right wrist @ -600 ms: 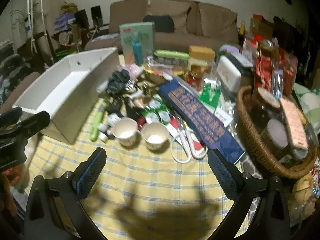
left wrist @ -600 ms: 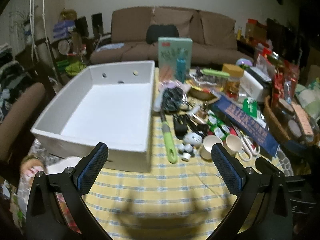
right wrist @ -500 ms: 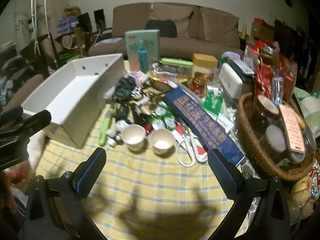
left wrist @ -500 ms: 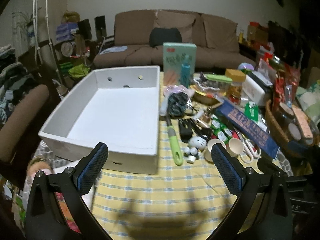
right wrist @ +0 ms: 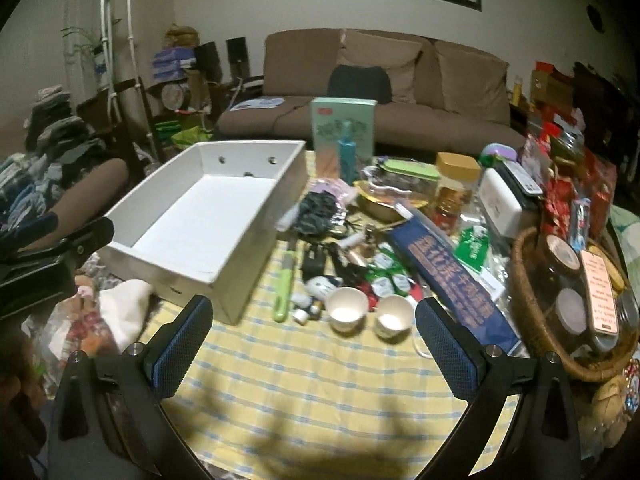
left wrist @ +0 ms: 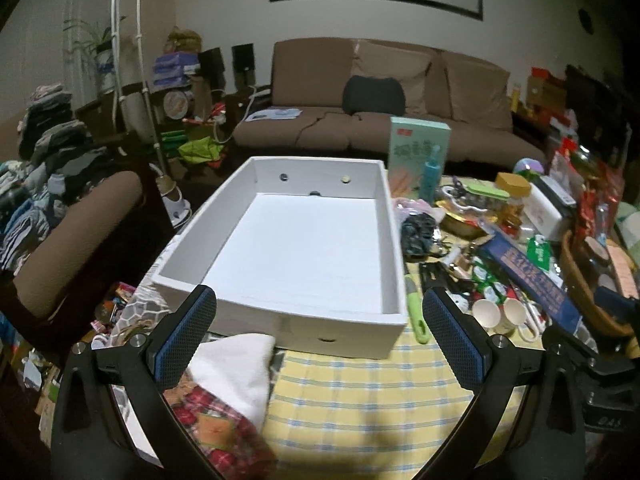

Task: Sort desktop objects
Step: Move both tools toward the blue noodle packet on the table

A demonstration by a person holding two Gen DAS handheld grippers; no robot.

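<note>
Though gripper [right wrist: 314, 334] agape, cups [right wrist: 347, 313] beyond.

White box [left wrist: 304, 248], yellow-and-blue checked tablecloth [left wrist: 360, 392], green-handled tool [right wrist: 283, 292], dark blue long box [right wrist: 448, 276], brown sofa [left wrist: 384, 92]

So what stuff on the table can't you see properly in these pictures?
- Scissors: right wrist view, only a white handle loop shows; the right hand-held gripper finger covers the rest.
- Blue box: its gold print is too blurred to read.
- Jars in the wicker basket: contents unclear, lids and a card cover them.
</note>
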